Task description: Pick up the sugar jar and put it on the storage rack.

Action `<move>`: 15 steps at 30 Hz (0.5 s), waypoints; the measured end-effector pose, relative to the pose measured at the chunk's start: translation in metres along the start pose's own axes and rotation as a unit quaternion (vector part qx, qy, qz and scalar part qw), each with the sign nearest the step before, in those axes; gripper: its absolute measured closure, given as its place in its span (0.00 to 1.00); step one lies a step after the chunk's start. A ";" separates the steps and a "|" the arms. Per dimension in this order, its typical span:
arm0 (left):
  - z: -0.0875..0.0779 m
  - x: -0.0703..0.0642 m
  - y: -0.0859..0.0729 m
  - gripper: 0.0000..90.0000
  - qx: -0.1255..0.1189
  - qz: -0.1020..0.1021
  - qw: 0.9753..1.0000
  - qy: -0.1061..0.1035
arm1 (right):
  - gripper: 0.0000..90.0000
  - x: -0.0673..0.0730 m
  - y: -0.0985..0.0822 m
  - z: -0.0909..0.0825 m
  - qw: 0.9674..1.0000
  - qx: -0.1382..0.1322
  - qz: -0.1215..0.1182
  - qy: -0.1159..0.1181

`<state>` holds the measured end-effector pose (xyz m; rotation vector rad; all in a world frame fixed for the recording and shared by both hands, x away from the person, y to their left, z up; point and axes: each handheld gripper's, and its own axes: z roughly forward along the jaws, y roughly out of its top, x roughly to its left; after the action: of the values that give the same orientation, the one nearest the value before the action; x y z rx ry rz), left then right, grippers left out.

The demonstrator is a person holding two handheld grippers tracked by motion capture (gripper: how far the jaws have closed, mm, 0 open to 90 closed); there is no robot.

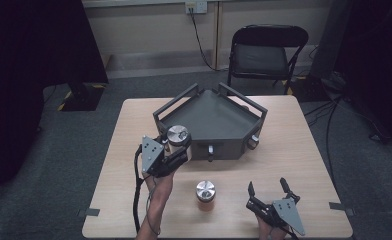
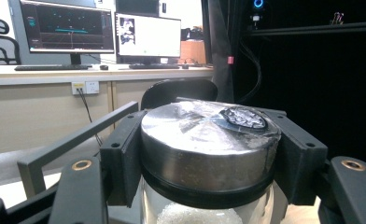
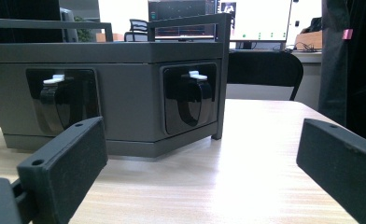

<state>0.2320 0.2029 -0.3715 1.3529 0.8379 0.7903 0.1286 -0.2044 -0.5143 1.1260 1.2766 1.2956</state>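
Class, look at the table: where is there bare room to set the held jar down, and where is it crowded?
Free: inside the grey tray, and the tabletop right of it. Crowded: the front strip, where the second jar stands between the left gripper holding the jar and the right gripper.

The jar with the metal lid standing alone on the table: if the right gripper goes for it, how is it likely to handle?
The jar is round, so flat pads may slip around it; its smooth metal lid looks slick too. It stands upright and short, so tipping seems unlikely, but on its side it would probably roll. The right gripper stands open nearby.
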 end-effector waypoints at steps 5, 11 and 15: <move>0.013 -0.004 0.009 0.39 0.005 -0.007 1.000 0.025 | 0.01 0.000 0.000 0.000 1.000 0.000 0.000 0.000; 0.029 -0.014 0.013 0.39 0.005 0.004 0.999 0.047 | 0.01 0.000 0.000 0.000 1.000 0.000 0.000 0.000; 0.044 -0.016 0.020 0.39 0.008 0.012 0.999 0.048 | 0.01 0.000 0.000 0.000 1.000 0.000 0.000 0.000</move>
<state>0.2625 0.1691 -0.3497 1.3509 0.9057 0.8747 0.1287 -0.2046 -0.5143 1.1254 1.2767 1.2958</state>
